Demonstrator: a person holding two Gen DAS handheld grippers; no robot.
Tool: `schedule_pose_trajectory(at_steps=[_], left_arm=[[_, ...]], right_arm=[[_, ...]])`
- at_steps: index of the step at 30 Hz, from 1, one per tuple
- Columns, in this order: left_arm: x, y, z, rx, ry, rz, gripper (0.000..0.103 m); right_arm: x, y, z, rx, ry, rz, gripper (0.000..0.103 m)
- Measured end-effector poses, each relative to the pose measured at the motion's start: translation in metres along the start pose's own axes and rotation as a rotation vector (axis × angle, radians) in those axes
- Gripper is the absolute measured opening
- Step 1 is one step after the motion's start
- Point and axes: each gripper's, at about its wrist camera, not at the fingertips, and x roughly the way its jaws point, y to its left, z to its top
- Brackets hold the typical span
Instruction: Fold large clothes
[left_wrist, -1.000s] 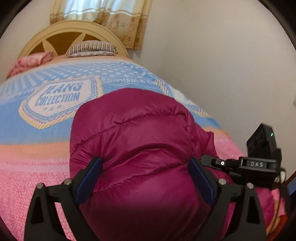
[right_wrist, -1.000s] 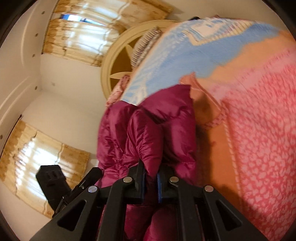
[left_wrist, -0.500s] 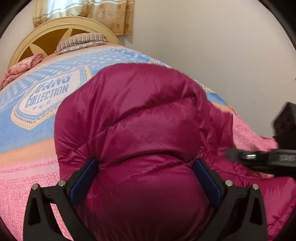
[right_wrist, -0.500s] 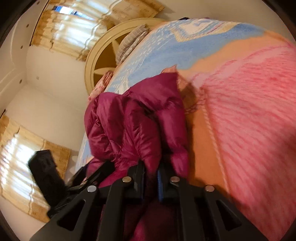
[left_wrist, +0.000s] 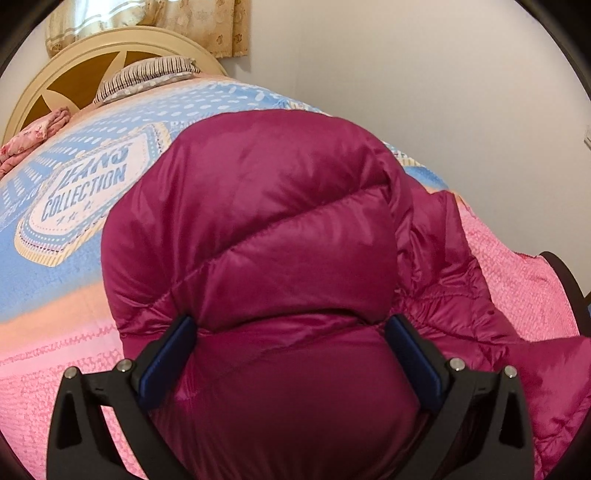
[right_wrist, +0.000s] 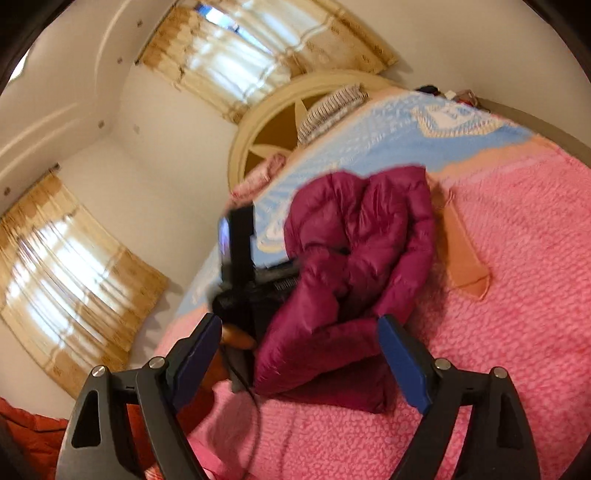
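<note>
1. The left claw (left_wrist: 291, 354) stands clamped on a thick, puffy fold of the magenta quilted down jacket (left_wrist: 266, 236); its blue pads (left_wrist: 413, 365) press into the padding on either side, and the bulge fills the gap between them.
2. The right claw (right_wrist: 299, 354) stands apart, its jaws having just been opening; its blue pads (right_wrist: 402, 365) touch nothing, and the jacket (right_wrist: 362, 258) lies on the bed just beyond them, no longer pinched.
3. In the right wrist view, the left claw's black body (right_wrist: 240, 251) shows blurred at the jacket's left side, with part of the person's hand (right_wrist: 240, 338) below it.
4. The jacket lies bunched on the pink textured blanket (right_wrist: 517, 295), in the near half of the bed, its far end reaching onto the orange and blue bands.
5. Beyond it, the blue part of the blanket bears a white badge printed "JEANS COLLECTION" (left_wrist: 88, 184).
6. At the head of the bed lie a striped pillow (left_wrist: 147, 75) and a folded pink floral cloth (left_wrist: 29, 140), the latter toward the left corner.
7. Behind them rises a cream, arched headboard with brown panels (left_wrist: 74, 70).
8. Farthest off hang tan patterned curtains (right_wrist: 255, 55) against the pale wall.
</note>
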Motion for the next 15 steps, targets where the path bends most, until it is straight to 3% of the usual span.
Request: schedule_pose_trajectory(at_steps=[1, 2, 7, 9, 15], left_arm=[[-0.002, 0.000, 0.001, -0.002, 0.000, 0.009, 0.103], [-0.004, 0.002, 0.002, -0.009, -0.004, 0.009, 0.103], [-0.015, 0.019, 0.007, -0.080, -0.038, -0.032, 0.103], [-0.014, 0.021, 0.012, -0.085, -0.054, -0.005, 0.103], [0.001, 0.022, 0.003, -0.070, -0.069, 0.022, 0.103]], right_arm=[[0.011, 0.000, 0.000, 0.006, 0.029, -0.042, 0.024], [0.024, -0.010, -0.004, 0.066, 0.073, -0.059, 0.022], [0.033, -0.039, -0.038, 0.327, 0.080, 0.099, 0.016], [0.037, -0.047, -0.052, 0.412, 0.078, 0.147, 0.016], [0.037, -0.058, -0.068, 0.418, 0.086, 0.124, 0.006]])
